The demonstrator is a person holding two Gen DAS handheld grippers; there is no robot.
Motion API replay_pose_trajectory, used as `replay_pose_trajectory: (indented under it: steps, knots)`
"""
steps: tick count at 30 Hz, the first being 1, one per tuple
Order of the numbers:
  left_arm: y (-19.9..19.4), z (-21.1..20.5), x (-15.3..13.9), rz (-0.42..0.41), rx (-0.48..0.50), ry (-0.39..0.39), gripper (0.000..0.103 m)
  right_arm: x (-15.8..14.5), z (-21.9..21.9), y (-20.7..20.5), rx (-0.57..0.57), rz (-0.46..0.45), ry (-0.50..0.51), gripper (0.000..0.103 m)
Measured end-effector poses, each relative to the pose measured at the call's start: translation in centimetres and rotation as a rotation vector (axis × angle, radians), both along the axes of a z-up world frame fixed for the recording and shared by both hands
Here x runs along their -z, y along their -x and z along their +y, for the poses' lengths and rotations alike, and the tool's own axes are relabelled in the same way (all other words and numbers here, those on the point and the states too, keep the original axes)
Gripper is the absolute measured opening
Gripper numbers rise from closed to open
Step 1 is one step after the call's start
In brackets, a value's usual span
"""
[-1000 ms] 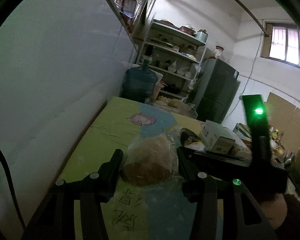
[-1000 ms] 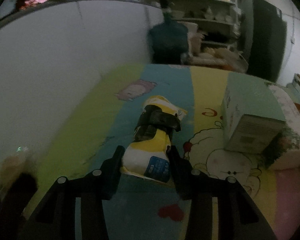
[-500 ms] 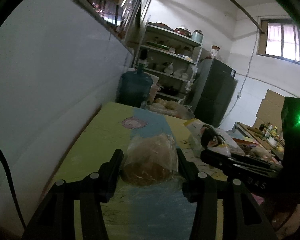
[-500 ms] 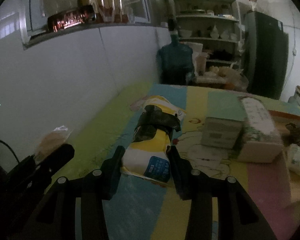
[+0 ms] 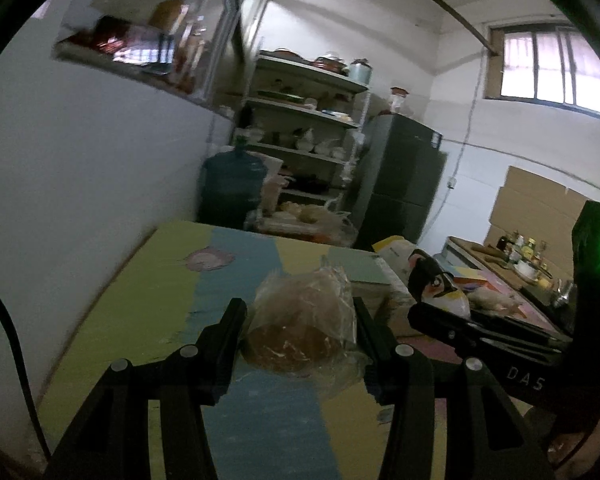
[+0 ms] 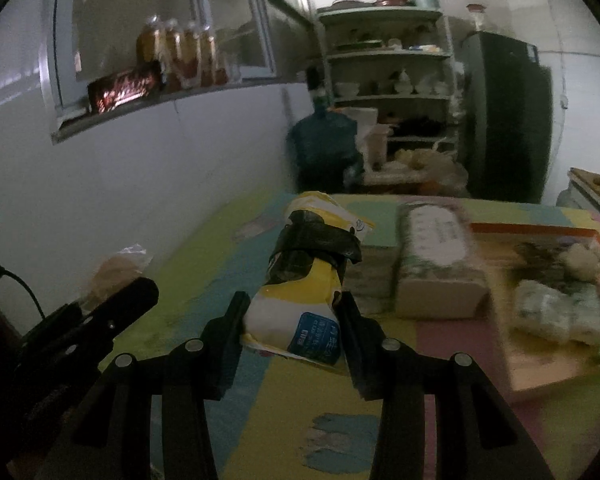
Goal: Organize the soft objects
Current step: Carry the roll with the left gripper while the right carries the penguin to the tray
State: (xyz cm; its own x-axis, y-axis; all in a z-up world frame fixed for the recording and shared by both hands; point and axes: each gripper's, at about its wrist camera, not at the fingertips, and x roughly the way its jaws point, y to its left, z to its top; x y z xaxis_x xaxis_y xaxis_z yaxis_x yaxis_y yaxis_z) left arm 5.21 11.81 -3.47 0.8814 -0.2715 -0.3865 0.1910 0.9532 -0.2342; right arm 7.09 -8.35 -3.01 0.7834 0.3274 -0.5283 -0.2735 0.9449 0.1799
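My left gripper (image 5: 300,316) is shut on a brown bun in a clear plastic bag (image 5: 300,320) and holds it above the coloured foam mat (image 5: 156,288). My right gripper (image 6: 292,312) is shut on a yellow and white snack bag with a black penguin print (image 6: 300,276), also lifted off the mat (image 6: 260,400). The right gripper and its bag show at the right of the left wrist view (image 5: 436,284). The left gripper and the bun show at the left of the right wrist view (image 6: 116,272).
A tissue pack (image 6: 436,256) and a box (image 6: 372,264) lie mid-table. A wooden tray (image 6: 540,368) at the right holds several soft wrapped items (image 6: 556,312). A white wall (image 5: 80,184) runs along the left. A water jug (image 5: 232,184), shelves and a fridge stand beyond.
Both grippers have risen from the mat with their loads and tilted up. The right gripper has swung right, bringing the tray into its view.
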Motion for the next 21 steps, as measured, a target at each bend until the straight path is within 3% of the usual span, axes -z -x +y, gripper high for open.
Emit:
replay_pose_trajectory:
  steps: [10, 21]
  knots:
    - [-0.4, -7.4, -1.6, -0.022, 0.109, -0.029, 0.052, -1.0, -6.9, 1.1, 0.097, -0.046, -0.036, 0.045]
    - [-2.6, -16.6, -2.3, -0.012, 0.224, 0.002, 0.052, -1.0, -15.8, 1.8, 0.228, -0.045, -0.053, 0.045]
